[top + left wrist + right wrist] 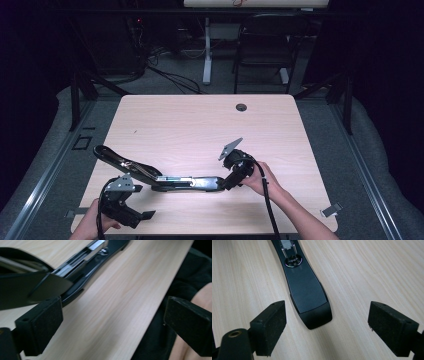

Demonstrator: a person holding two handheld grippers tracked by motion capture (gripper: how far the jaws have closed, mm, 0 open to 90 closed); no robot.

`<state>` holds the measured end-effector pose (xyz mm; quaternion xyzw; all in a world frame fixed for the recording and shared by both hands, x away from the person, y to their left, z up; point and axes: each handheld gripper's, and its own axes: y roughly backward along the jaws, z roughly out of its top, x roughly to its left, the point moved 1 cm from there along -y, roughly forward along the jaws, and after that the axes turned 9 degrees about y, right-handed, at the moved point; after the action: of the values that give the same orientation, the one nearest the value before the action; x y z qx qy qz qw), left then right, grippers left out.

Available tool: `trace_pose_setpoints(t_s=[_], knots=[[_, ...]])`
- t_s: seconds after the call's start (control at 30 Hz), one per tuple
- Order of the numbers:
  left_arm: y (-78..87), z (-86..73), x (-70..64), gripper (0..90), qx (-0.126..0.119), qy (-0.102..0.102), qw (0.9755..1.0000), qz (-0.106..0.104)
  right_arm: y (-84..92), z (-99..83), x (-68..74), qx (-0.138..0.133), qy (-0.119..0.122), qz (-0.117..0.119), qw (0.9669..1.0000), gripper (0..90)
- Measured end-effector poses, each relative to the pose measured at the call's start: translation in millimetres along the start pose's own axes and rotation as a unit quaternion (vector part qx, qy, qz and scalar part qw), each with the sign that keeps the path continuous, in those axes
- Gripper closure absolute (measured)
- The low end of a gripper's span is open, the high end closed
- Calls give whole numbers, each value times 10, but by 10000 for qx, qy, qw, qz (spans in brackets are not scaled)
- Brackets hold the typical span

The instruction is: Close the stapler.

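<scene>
A long black stapler (170, 181) lies swung open near the table's front edge, its upper arm (117, 160) angled up to the left. My right gripper (226, 182) stands open at the right end of the stapler's base. In the right gripper view the base's rounded end (308, 292) lies between and just beyond the wide-apart pads of the right gripper (331, 325), touching neither. My left gripper (142, 201) is open at the front left, just in front of the stapler. In the left gripper view the stapler (82, 267) sits beyond the left pad of the left gripper (112, 320).
The light wooden table (200, 125) has a cable hole (241, 107) near its far edge. A dark chair (265, 45) and a white desk leg (206, 50) stand behind it. The person's dark clothing (185, 275) hangs just past the table's front edge.
</scene>
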<state>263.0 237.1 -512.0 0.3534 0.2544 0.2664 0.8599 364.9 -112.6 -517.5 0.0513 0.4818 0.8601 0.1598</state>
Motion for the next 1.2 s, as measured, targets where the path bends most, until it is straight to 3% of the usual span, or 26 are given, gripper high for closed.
trace_pose_setpoints(t_s=[0.03, 0.13, 0.27, 0.4, 0.5, 0.7, 0.9, 1.07, 1.2], knots=[[10, -7, 13, 32, 0, 28, 10000, 87, 0, 0, 0, 0, 0, 0, 10000, 150], [40, -28, 66, 147, -67, 144, 9994, 292, 9, -2, -7, -28, 38, -50, 10000, 151], [78, -42, 158, 187, -107, 401, 9981, 458, 4, -7, -7, -32, 56, -73, 10000, 152], [100, -54, 197, 242, -127, 480, 9974, 525, 0, -4, 1, -18, 66, -80, 9999, 152], [116, -65, 215, 358, -176, 581, 9964, 584, -8, 0, 5, 16, 64, -91, 9999, 154], [133, -72, 245, 461, -173, 668, 9955, 653, -18, -2, 14, 100, 92, -107, 9999, 155], [161, -93, 308, 552, -198, 884, 9930, 759, -16, 0, 18, 64, 105, -128, 9998, 157], [211, -115, 391, 670, -307, 1190, 9879, 942, -25, 7, 23, 28, 110, -143, 9998, 159], [258, -138, 466, 741, -459, 1522, 9804, 1162, -26, 13, 25, 76, 123, -129, 9998, 161]])
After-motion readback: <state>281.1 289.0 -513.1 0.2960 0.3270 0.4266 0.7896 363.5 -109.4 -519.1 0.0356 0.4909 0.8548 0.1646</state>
